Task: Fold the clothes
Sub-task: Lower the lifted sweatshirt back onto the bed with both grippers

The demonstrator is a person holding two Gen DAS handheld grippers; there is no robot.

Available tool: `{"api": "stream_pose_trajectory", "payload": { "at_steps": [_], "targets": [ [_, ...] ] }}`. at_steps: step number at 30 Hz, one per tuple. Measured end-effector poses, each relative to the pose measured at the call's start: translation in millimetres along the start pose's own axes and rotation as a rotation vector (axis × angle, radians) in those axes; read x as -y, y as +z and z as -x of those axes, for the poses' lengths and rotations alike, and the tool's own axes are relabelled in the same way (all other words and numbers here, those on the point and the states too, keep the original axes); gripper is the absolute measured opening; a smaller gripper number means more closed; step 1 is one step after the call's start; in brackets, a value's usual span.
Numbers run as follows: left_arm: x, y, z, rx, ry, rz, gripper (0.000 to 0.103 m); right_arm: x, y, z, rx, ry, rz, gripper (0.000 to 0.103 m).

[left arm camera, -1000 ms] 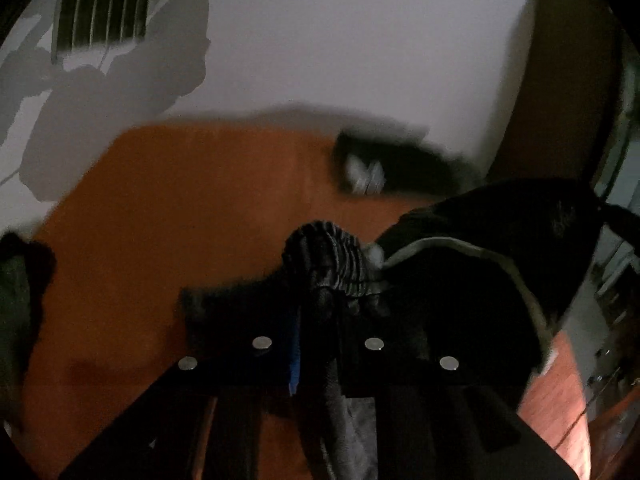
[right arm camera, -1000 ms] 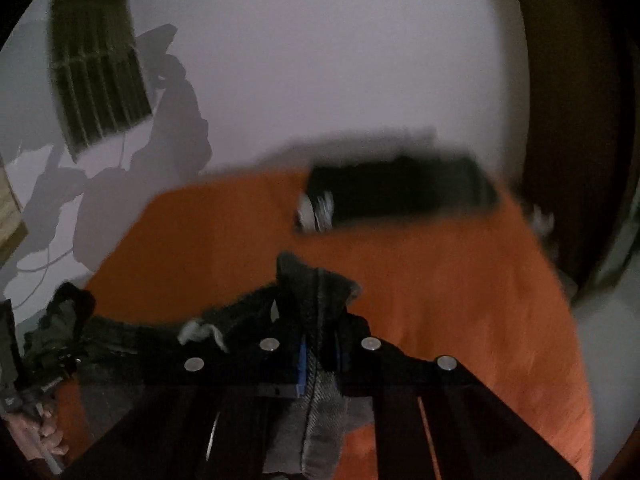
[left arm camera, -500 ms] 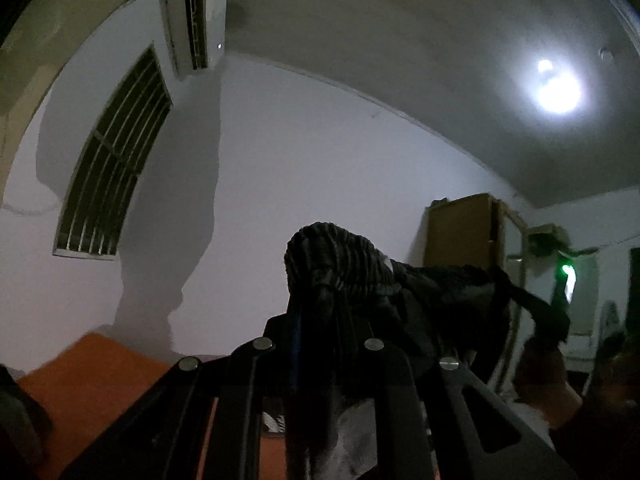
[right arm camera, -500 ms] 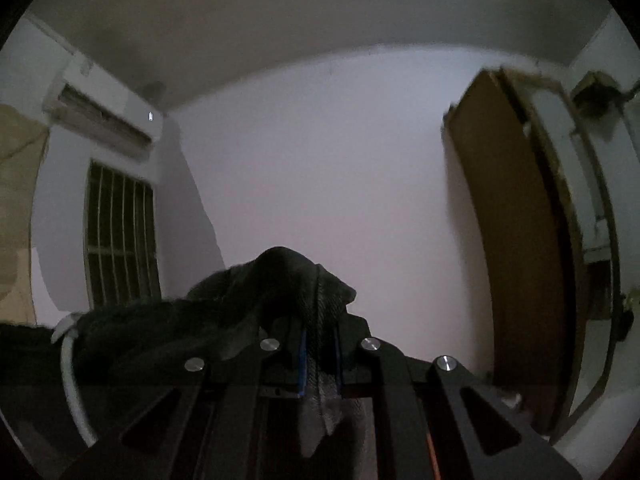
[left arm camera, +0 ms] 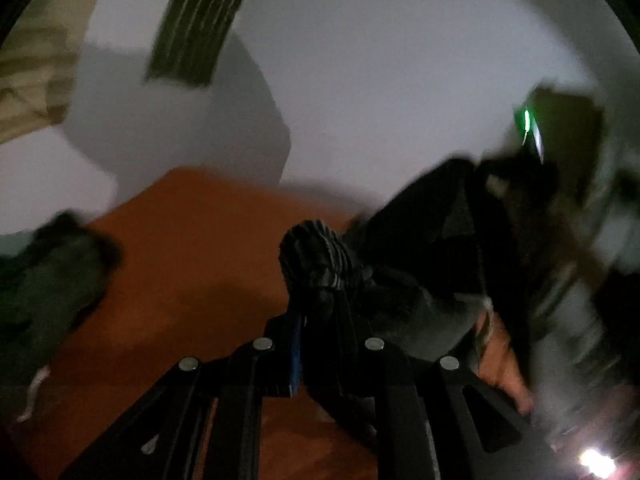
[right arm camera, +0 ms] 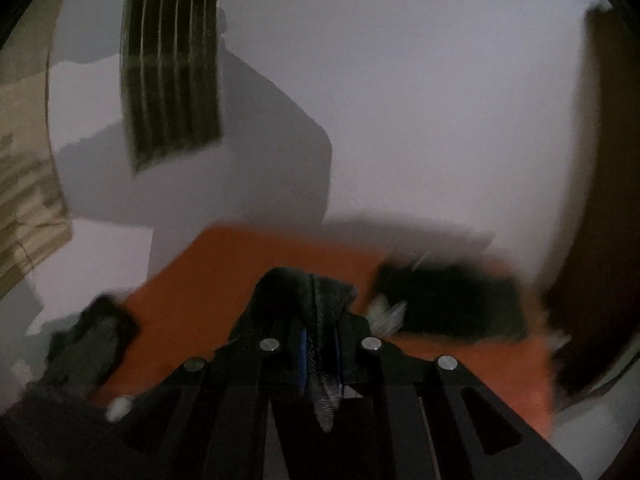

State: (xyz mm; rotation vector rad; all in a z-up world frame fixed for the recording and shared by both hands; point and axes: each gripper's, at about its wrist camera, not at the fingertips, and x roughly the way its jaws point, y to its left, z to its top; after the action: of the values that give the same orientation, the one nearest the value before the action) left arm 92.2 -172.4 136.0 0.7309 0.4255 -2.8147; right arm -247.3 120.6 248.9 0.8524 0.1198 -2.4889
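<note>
Looking at a white wall [right arm camera: 400, 100] first, it fills most of both views, with a barred window [right arm camera: 172, 92] high on it and a big grey shadow under that. Below the wall sits the orange surface [left arm camera: 180, 248]; table or bed, can't tell, both frames are dark and motion-blurred. Brown wardrobe [right arm camera: 608, 200] runs down the right edge of the right wrist view. A dark garment [left arm camera: 432, 248] hangs above the orange surface, stretched between my two grippers; in the left wrist view its body spreads off to the right, a pale strip along the lower edge. A second dark flat item [right arm camera: 452, 304], looks folded, lies on the orange surface near the wall, pale patch at its left end. A crumpled dark-green heap [left arm camera: 48, 280] sits at the left edge of the surface, apart from what I hold. Left gripper [left arm camera: 320, 320]: jaws pinching a ribbed dark edge of the garment, cloth bunched up above the tips, blue pad showing on the left one. Right gripper [right arm camera: 320, 344]: jaws pinching another edge of that same garment, woven texture, a tail of fabric hanging down between the fingers. Small green light [left arm camera: 527, 120] glows far right in the left wrist view.
</note>
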Motion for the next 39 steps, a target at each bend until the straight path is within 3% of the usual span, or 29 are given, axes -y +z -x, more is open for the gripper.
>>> {"api": "stream_pose_trajectory", "payload": {
  "at_steps": [2, 4, 6, 8, 9, 10, 13, 14, 16, 19, 23, 26, 28, 29, 34, 37, 39],
  "targets": [
    [-32.0, -38.3, -32.0, -0.137, 0.085, -0.016, 0.019, -21.9, -29.1, -73.0, -0.205, 0.06, 0.011, 0.015],
    [-72.5, -73.3, -63.7, -0.301, 0.142, 0.052, 0.019, -40.6, -74.4, -138.6, -0.45, 0.097, 0.018, 0.023],
    [-112.2, -87.8, -67.9, -0.341, 0.196, 0.147, 0.019, -48.9, -112.8, -171.5, -0.579, 0.104, 0.013, 0.023],
    [-148.4, -83.3, -57.4, -0.309, 0.184, 0.242, 0.02, -56.9, -147.1, -186.6, -0.654, 0.113, 0.048, 0.023],
    [-164.6, -79.0, -51.3, -0.287, 0.175, 0.283, 0.023, -57.4, -157.0, -184.6, -0.649, 0.103, 0.091, 0.025],
    [-175.8, -73.8, -47.2, -0.266, 0.171, 0.306, 0.03, -54.9, -166.5, -181.4, -0.634, 0.081, 0.135, 0.036],
    [-176.6, -52.2, -48.2, -0.213, 0.195, 0.258, 0.049, -31.2, -184.5, -154.6, -0.564, 0.029, 0.203, 0.064],
    [-176.9, -45.0, -48.5, -0.195, 0.203, 0.242, 0.051, -19.7, -189.3, -143.5, -0.541, 0.016, 0.219, 0.066],
    [-163.1, -37.2, -53.8, -0.187, 0.201, 0.194, 0.056, 9.3, -198.7, -117.6, -0.522, -0.01, 0.213, 0.066],
    [-136.8, -24.6, -78.1, -0.237, 0.222, 0.106, 0.061, 48.9, -228.6, -79.4, -0.538, -0.047, 0.157, 0.066],
    [-122.7, -13.9, -140.9, -0.355, 0.224, 0.024, 0.062, 102.4, -289.8, -18.1, -0.541, -0.151, 0.024, 0.066],
    [-129.5, 3.4, -197.6, -0.481, 0.219, 0.045, 0.062, 140.5, -345.6, 33.6, -0.551, -0.2, -0.131, 0.066],
    [-135.1, 16.4, -235.9, -0.589, 0.269, 0.066, 0.062, 162.8, -385.0, 66.1, -0.557, -0.23, -0.236, 0.066],
    [-135.1, 24.1, -248.8, -0.617, 0.29, 0.067, 0.062, 169.9, -407.4, 79.8, -0.562, -0.242, -0.29, 0.066],
    [-112.8, 49.8, -306.7, -0.663, 0.257, 0.005, 0.064, 183.6, -498.4, 114.5, -0.649, -0.296, -0.448, 0.066],
    [-101.0, 31.9, -326.2, -0.69, 0.218, -0.004, 0.065, 187.9, -539.7, 125.2, -0.738, -0.349, -0.504, 0.066],
    [-97.5, 12.7, -335.3, -0.718, 0.178, 0.002, 0.065, 189.3, -553.1, 133.5, -0.749, -0.357, -0.542, 0.066]
  ]
}}
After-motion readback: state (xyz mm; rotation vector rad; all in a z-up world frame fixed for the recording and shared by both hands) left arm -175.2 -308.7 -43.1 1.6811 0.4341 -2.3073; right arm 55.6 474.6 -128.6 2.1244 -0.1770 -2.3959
